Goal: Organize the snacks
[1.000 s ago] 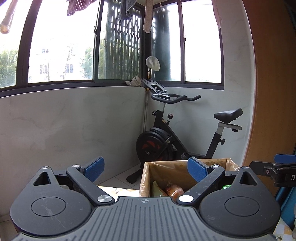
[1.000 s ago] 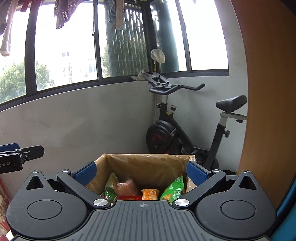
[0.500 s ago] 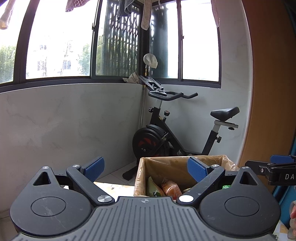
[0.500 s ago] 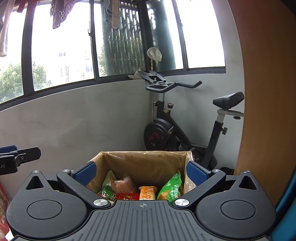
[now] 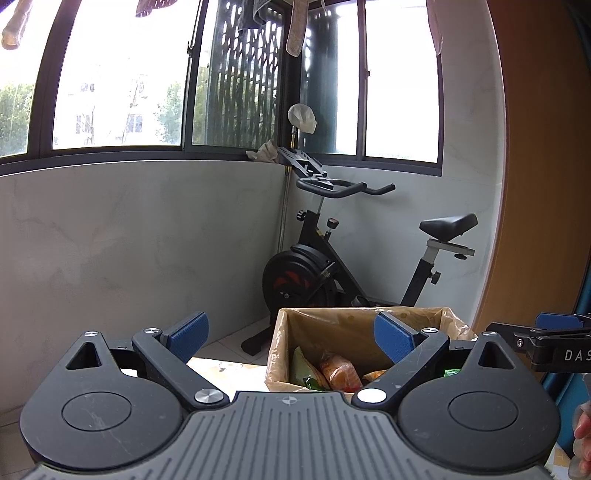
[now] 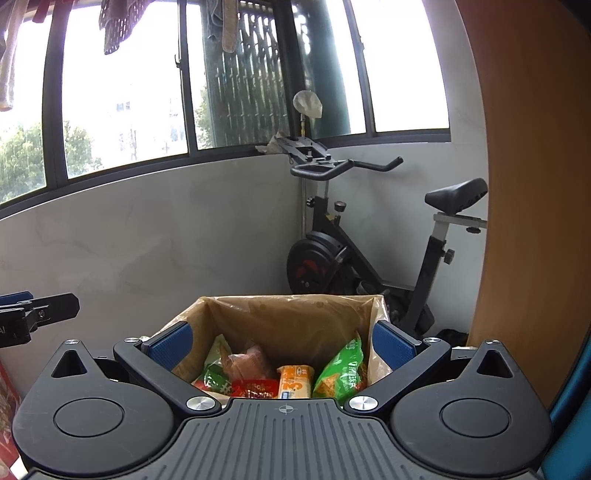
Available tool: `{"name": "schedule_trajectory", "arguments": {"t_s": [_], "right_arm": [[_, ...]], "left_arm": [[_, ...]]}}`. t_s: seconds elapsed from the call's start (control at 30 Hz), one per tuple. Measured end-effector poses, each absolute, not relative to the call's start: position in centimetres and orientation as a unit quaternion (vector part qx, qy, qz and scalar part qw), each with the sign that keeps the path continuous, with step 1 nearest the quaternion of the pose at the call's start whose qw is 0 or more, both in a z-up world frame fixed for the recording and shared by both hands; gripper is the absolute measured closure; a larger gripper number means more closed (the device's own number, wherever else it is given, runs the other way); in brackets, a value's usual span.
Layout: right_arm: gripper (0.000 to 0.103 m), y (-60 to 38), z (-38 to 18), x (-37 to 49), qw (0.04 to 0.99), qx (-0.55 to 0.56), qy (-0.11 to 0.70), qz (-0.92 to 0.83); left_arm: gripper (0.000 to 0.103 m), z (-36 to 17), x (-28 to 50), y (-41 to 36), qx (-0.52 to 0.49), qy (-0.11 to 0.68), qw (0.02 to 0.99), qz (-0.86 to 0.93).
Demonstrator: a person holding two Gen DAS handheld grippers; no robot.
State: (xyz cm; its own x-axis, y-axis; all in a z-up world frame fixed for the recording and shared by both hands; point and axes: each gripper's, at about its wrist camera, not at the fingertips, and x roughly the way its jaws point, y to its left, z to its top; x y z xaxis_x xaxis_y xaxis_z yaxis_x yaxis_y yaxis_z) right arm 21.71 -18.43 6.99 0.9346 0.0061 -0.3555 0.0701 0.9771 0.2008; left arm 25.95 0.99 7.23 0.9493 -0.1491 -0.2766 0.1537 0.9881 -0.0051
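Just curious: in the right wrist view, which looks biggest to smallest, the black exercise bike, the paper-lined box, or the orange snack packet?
1. Black exercise bike
2. Brown paper-lined box, though nearer the camera, so unsure
3. Orange snack packet

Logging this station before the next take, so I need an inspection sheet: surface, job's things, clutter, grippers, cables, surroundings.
Surface: pale table shows only as a sliver left of the box; the rest is hidden.
Job's things: open box lined with a brown bag; inside it a green packet, an orange packet, a red packet and a clear bag.
Clutter: something red at the right view's left edge, too cropped to name.
Grippers: left gripper open, empty; right gripper open, empty, the box between its fingers in its view.
Cables: nothing seen.
Surroundings: exercise bike in the corner, windows, hanging laundry.
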Motion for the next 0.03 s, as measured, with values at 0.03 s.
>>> {"name": "schedule_trajectory", "arguments": {"t_s": [0.03], "right_arm": [[0.000, -18.46, 6.94, 21.64, 0.978, 0.106, 0.180, -0.016]], "left_arm": [[0.005, 7.22, 25.99, 0.98, 0.008, 0.141, 0.987, -0.076]]}}
